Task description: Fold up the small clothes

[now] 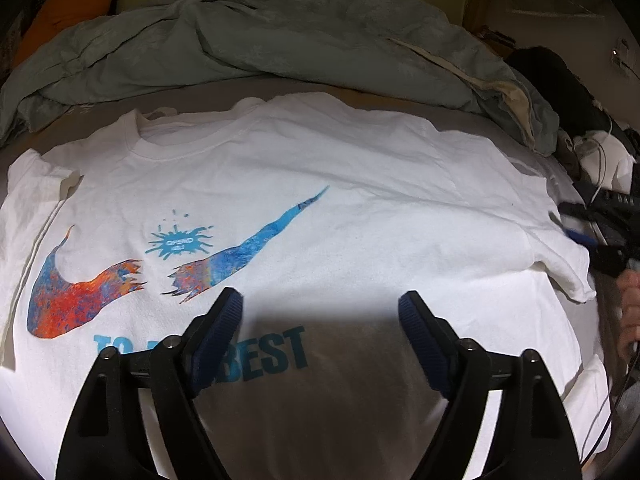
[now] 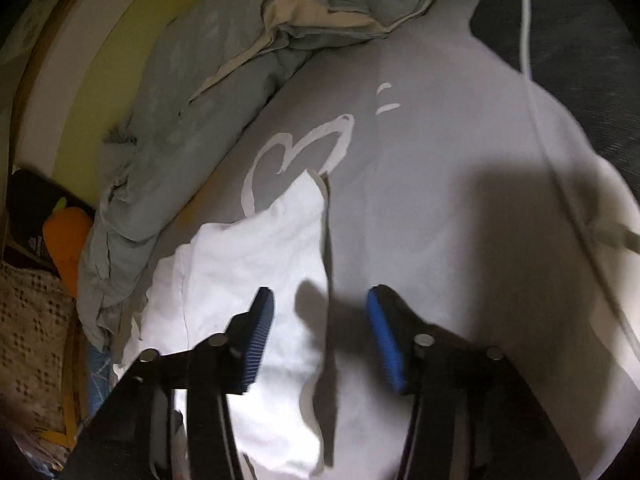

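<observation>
Left wrist view shows a white cotton T-shirt with a blue-and-orange swoosh print (image 1: pixel 360 184) spread flat on the grey bed sheet (image 2: pixel 420 200), in front of a rumpled grey-green duvet (image 1: pixel 248 40). Left tongs (image 1: pixel 320 308) hover released above the shirt's lettering. Right tongs (image 2: pixel 320 300) stand released over the shirt's edge (image 2: pixel 256 264), gripping nothing.

Left gripper (image 1: pixel 320 304) wide apart; right gripper (image 2: pixel 320 300) seemingly parted, empty.
</observation>
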`<action>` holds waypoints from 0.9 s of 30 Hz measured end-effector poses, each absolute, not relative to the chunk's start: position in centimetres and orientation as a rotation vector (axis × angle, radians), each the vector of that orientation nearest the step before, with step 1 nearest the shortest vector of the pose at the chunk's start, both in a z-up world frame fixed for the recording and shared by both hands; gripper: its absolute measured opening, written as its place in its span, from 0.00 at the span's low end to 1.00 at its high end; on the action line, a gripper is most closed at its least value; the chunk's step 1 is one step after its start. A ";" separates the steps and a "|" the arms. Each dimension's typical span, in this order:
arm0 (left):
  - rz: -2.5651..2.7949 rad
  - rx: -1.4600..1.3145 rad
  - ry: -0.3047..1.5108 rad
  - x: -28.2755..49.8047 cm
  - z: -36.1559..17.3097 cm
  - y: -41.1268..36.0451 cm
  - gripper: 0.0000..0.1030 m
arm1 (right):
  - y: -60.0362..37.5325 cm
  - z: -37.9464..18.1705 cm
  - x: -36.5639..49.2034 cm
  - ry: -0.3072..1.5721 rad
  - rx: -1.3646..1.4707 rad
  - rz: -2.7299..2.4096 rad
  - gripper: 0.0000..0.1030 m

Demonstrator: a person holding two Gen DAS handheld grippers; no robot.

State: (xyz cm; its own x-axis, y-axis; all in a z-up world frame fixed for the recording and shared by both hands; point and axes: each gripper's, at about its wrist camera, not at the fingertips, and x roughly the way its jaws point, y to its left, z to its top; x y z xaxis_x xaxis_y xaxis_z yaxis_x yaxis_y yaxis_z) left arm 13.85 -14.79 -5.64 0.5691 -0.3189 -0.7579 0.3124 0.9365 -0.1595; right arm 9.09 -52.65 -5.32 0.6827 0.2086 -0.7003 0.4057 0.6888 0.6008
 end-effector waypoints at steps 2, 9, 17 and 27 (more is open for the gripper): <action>-0.420 0.018 0.901 14.0 -5.4 -15.1 0.82 | -52.8 -5.3 9.7 0.813 0.840 -0.086 0.43; -0.363 0.119 0.566 8.7 3.7 -10.2 0.64 | -49.2 -3.4 11.4 0.757 0.635 -0.065 0.07; -0.166 0.091 0.477 7.1 6.8 0.1 0.64 | -39.5 5.1 12.4 0.695 0.412 -0.006 0.07; -0.065 0.006 0.511 6.8 3.9 9.1 0.64 | -21.5 3.0 20.6 0.830 0.298 -0.024 0.07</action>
